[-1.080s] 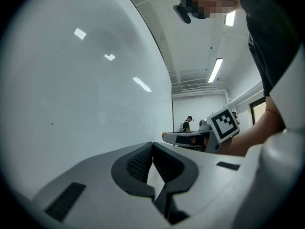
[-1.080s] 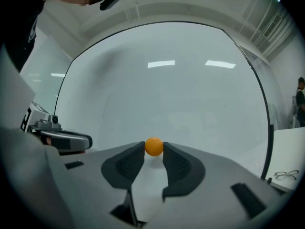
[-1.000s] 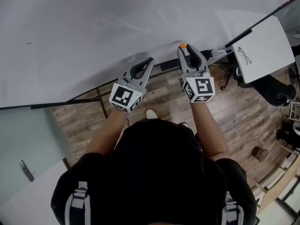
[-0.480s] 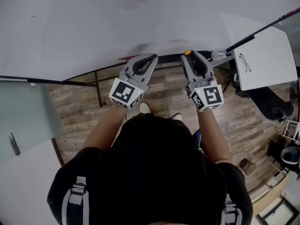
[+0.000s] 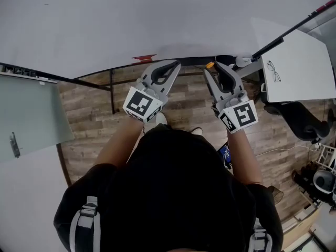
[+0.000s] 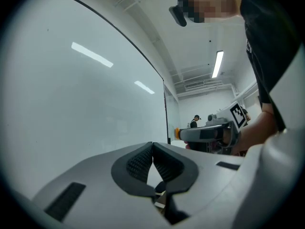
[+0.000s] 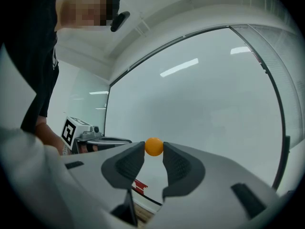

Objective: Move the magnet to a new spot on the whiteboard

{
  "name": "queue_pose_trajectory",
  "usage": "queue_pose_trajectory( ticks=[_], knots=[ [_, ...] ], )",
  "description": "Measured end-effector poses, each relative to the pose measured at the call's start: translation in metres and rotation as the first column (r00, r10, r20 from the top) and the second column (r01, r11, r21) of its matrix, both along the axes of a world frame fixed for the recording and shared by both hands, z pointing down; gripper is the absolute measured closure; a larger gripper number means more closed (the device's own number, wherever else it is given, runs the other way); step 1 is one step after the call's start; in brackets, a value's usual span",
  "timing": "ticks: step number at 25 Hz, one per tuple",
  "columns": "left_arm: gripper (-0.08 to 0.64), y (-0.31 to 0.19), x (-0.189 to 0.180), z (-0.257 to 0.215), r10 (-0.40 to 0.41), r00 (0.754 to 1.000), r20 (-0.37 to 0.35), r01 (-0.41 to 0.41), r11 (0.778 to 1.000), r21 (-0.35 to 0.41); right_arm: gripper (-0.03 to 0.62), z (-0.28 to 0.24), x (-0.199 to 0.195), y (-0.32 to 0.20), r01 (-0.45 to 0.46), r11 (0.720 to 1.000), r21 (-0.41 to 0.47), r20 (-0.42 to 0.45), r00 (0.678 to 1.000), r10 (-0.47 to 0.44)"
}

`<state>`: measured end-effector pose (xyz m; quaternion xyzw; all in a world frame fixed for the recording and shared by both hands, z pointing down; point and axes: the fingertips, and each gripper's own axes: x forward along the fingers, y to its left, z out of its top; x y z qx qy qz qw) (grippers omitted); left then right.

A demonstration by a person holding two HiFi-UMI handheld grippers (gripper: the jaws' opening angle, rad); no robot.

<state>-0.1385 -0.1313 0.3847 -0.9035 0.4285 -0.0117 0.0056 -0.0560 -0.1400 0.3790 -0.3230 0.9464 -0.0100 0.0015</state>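
My right tongs [image 5: 215,67] [image 7: 153,150] are gripping the orange magnet [image 5: 209,65] [image 7: 153,146]: the 2 jaws are pressing on the little ball from either side, right at their tips, and nothing else is sitting between them. My left tongs [image 5: 174,64] [image 6: 152,145] are staying empty, their 2 jaws closing together so the ribbed pads are meeting at the tips. I am pointing both pairs roughly level at the whiteboard [image 5: 131,20] [image 6: 71,104] [image 7: 205,99], which is standing just ahead of their tips. The magnet is sitting in front of the board's surface near its lower edge; I cannot tell whether it is touching. In the head view the 2 tongs are lying side by side, near each other but apart. A small red piece [image 5: 143,58] [image 7: 137,185] is showing at the board's lower edge, just beyond the left tongs. A smaller board with a sketch [image 5: 296,62] is standing off to the outer side of the right tongs, and wooden floor [image 5: 189,104] is showing beneath both.
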Motion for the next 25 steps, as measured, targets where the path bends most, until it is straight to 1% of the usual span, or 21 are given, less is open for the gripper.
queue_pose_trajectory(
  ticks=[8,12,25],
  knots=[
    [0.555,0.022,0.028,-0.011,0.012,1.0,-0.012,-0.011,1.0,0.02,0.474,-0.002,0.028,0.02,0.0,1.0,0.009,0.012,1.0,0.0],
    [0.555,0.029,0.04,-0.013,0.021,1.0,-0.003,-0.021,1.0,0.02,0.474,-0.003,0.04,0.024,-0.008,1.0,0.013,0.016,1.0,0.008],
    [0.555,0.04,0.077,-0.013,0.049,0.999,-0.001,-0.049,0.999,0.019,0.474,-0.006,0.079,0.033,-0.043,0.999,0.018,0.038,0.998,0.042]
  ],
)
